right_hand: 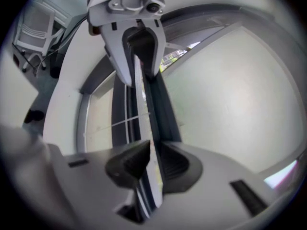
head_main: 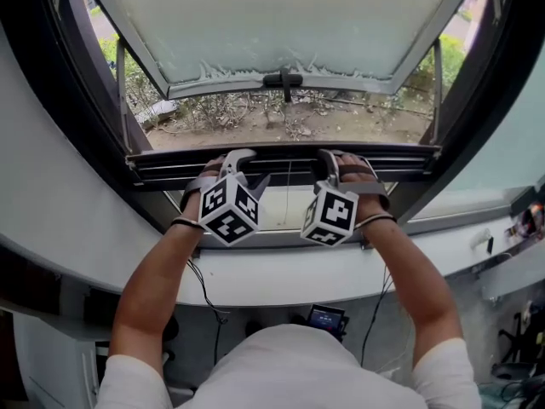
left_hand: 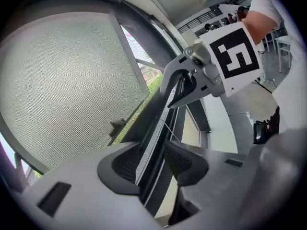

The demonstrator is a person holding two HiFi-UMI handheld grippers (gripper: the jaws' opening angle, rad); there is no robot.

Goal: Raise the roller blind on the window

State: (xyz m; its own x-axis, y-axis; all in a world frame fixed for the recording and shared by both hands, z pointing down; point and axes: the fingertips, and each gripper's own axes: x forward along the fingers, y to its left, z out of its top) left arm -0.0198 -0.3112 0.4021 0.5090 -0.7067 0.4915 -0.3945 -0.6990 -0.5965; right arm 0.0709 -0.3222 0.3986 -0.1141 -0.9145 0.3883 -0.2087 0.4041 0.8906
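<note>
- Head view showed the dark bottom bar of the roller blind (head_main: 285,162) running level across the window opening. It sat above the white sill (head_main: 281,275) and apart from it, with a pale strip open between the two.
- We found the left gripper (head_main: 241,162) on the bar left of centre and the right gripper (head_main: 330,162) right of centre, near each other and both pointing toward the window.
- In the left gripper view, its jaws stood wide. The bar ran lengthwise between the pads (left_hand: 125,164), and both pads lay against it, so we recorded a grip on the bar.
- In the right gripper view, its jaws stood narrower and were closed on the bar's thin pale edge.
- We noted a thin cord (head_main: 288,196) crossing the gap below the bar, between the two grippers.
- Beyond the bar, the frosted sash (head_main: 281,24) was swung outward, with a dark handle (head_main: 283,80) at its lower edge. Shrubs and bare ground (head_main: 255,118) were visible beneath it.
- A fine mesh pattern lay across the pale pane in the left gripper view. We could not tell from the head view how far that mesh reached.
</note>
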